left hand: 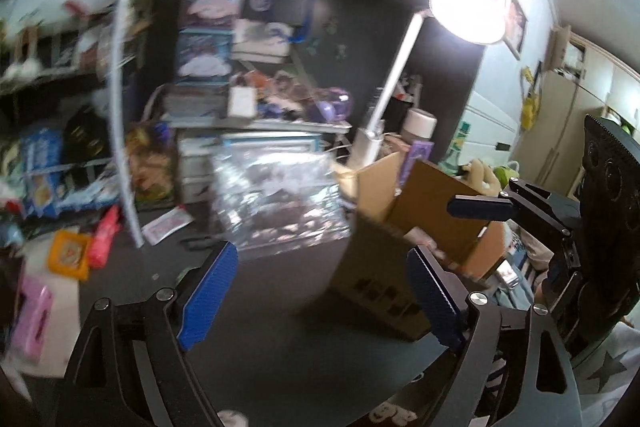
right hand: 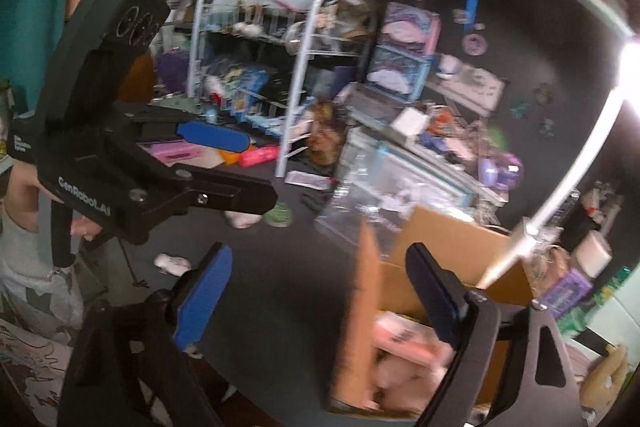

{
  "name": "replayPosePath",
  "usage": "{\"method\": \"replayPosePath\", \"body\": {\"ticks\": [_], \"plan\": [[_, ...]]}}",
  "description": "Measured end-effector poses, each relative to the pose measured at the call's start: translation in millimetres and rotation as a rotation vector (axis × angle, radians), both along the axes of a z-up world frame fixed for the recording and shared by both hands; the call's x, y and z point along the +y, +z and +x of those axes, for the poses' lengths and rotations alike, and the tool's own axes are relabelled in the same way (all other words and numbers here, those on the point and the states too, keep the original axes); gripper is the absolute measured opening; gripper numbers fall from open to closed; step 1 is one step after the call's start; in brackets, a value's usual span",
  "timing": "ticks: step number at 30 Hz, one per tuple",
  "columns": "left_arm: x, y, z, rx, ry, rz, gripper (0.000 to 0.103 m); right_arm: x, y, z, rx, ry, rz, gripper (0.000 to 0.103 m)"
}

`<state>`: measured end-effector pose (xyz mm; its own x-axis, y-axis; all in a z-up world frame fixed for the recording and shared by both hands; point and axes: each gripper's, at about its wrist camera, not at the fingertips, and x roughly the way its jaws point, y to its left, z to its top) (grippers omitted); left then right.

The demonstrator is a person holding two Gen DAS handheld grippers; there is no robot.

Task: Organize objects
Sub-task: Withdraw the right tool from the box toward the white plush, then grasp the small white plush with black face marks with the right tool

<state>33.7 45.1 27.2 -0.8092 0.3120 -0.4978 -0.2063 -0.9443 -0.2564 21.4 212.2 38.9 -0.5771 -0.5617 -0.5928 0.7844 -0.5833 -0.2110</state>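
Observation:
An open cardboard box [left hand: 380,247] stands on the dark desk, right of centre. My left gripper [left hand: 320,297] is open and empty, its blue pads wide apart, with the box's near corner just behind its right pad. In the left wrist view a blue finger [left hand: 480,207] of the right gripper reaches over the box's mouth. My right gripper [right hand: 320,299] is open too, above the box [right hand: 440,235], where pink soft things [right hand: 400,339] lie inside. The left gripper [right hand: 224,167] shows at the upper left of the right wrist view, held by a hand. Both views are blurred.
A clear plastic bag [left hand: 276,199] lies behind the box. A pink packet [left hand: 104,231], an orange packet [left hand: 68,253] and a pink tissue pack [left hand: 32,315] lie at the left. A white wire rack [right hand: 300,67] and a lit desk lamp [left hand: 468,15] stand behind.

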Motion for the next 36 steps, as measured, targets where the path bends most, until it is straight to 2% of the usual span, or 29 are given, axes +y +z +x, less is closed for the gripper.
{"method": "replayPosePath", "body": {"ticks": [4, 9, 16, 20, 22, 26, 28, 30, 33, 36], "plan": [[-30.1, -20.7, 12.2, -0.042, 0.068, 0.005, 0.086, -25.9, -15.5, 4.1, -0.040, 0.061, -0.004, 0.102], [-67.1, -55.1, 25.4, -0.120, 0.156, 0.016, 0.086, -62.4, -53.9, 7.1, -0.138, 0.158, 0.037, 0.102], [-91.2, -101.0, 38.0, -0.218, 0.193, 0.053, 0.086, -102.5, -122.5, 9.4, -0.360, 0.262, 0.074, 0.102], [-98.5, -119.9, 45.1, -0.257, 0.207, 0.084, 0.086, -115.8, -147.4, 10.5, -0.404, 0.268, 0.081, 0.100], [-102.6, -127.4, 46.7, -0.270, 0.219, 0.100, 0.086, -120.3, -155.6, 11.1, -0.415, 0.264, 0.081, 0.087], [-106.2, -133.8, 48.3, -0.286, 0.229, 0.112, 0.086, -129.4, -167.9, 9.9, -0.425, 0.258, 0.091, 0.074], [-107.7, -135.1, 48.8, -0.288, 0.228, 0.118, 0.086, -132.4, -171.9, 8.8, -0.431, 0.257, 0.095, 0.062], [-108.7, -136.5, 48.6, -0.291, 0.229, 0.122, 0.086, -134.9, -173.2, 8.5, -0.426, 0.255, 0.096, 0.057], [-109.4, -138.6, 47.4, -0.298, 0.229, 0.125, 0.086, -137.5, -173.4, 7.7, -0.418, 0.258, 0.100, 0.040], [-107.0, -140.0, 46.3, -0.301, 0.219, 0.129, 0.086, -141.6, -173.8, 7.6, -0.397, 0.255, 0.115, 0.035]]}}
